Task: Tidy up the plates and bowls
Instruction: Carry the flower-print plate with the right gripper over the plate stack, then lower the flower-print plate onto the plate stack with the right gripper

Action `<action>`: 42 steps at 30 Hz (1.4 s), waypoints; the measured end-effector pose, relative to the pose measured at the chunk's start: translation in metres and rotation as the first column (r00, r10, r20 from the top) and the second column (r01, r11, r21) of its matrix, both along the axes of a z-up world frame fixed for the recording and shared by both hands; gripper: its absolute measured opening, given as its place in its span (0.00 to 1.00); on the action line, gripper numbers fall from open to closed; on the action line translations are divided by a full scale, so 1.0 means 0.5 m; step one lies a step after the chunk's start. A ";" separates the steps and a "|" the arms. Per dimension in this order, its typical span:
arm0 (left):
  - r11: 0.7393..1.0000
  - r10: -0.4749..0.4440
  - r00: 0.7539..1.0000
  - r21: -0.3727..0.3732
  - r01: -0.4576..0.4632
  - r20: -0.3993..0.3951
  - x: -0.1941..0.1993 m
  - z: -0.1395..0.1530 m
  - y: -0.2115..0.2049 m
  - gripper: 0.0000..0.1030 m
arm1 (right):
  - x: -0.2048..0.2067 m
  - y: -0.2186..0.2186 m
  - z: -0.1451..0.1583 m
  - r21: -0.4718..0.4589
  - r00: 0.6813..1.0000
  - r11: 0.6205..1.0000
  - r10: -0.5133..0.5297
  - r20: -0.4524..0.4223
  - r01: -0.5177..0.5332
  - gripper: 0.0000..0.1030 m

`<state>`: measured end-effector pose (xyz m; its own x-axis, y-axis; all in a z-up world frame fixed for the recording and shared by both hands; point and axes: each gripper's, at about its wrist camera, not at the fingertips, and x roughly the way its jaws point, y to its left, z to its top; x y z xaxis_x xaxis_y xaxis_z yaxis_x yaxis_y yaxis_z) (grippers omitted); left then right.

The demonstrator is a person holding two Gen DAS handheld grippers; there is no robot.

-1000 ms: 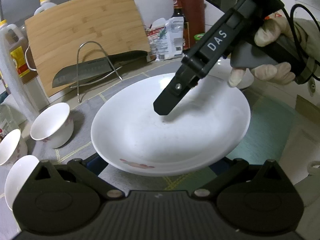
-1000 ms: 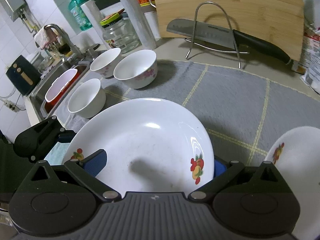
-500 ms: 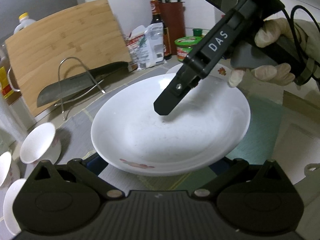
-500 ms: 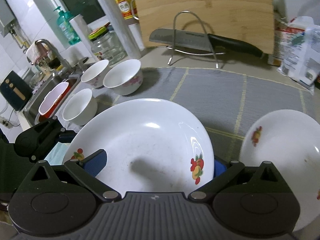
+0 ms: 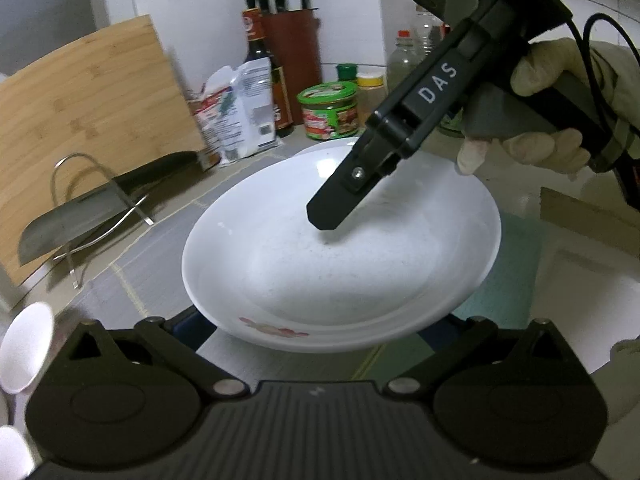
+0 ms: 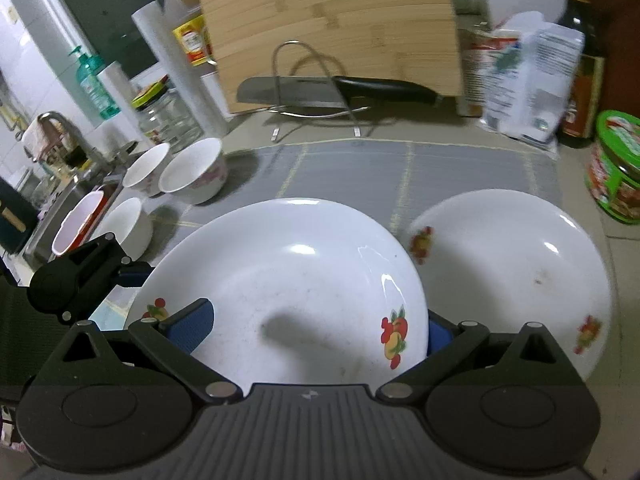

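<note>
A white deep plate [image 5: 340, 272] with fruit prints is carried above the counter. My right gripper [image 6: 312, 330] is shut on it, one blue pad on its inner face and the other behind its underside. In the left wrist view one of its fingers [image 5: 340, 200] presses on the plate's inside. My left gripper [image 5: 312, 326] stands open, with the plate's near rim lying over both pads. A second plate [image 6: 512, 272] of the same kind lies on the counter to the right. Three white bowls [image 6: 192, 176] stand at the mat's left end.
A grey mat [image 6: 400, 168] covers the counter. Behind it a knife [image 6: 320, 90] rests on a wire rack against a bamboo board [image 6: 328, 20]. A green jar [image 6: 616, 168], bags and bottles stand at the back right. A sink [image 6: 72, 200] is at the left. A gloved hand [image 5: 552, 144] holds the right gripper.
Both grippers and the plate have swung to the right along the counter. The second plate has come fully into the right wrist view. The bowls have slid off to the left.
</note>
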<state>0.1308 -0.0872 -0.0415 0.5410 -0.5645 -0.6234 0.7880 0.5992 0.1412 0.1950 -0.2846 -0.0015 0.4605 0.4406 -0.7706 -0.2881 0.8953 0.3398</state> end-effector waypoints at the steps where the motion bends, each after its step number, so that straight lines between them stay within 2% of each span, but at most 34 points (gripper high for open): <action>1: 1.000 -0.008 1.000 -0.001 0.008 -0.003 0.003 0.000 -0.009 1.00 | -0.001 -0.010 0.000 -0.002 1.000 1.000 -0.008 -0.001 0.008 1.00; 12: 0.997 -0.078 0.997 -0.002 0.078 -0.017 0.041 -0.009 -0.104 1.00 | 0.002 -0.111 -0.012 -0.013 0.996 0.997 -0.082 -0.015 0.082 1.00; 21: 0.996 -0.092 0.995 0.002 0.092 -0.043 0.070 -0.029 -0.162 1.00 | 0.026 -0.167 -0.038 -0.022 0.994 0.994 -0.104 -0.039 0.103 1.00; 42: 0.997 -0.066 0.993 0.019 0.068 -0.095 0.116 -0.044 -0.208 1.00 | 0.075 -0.187 -0.072 -0.066 0.992 0.992 -0.109 -0.069 0.104 1.00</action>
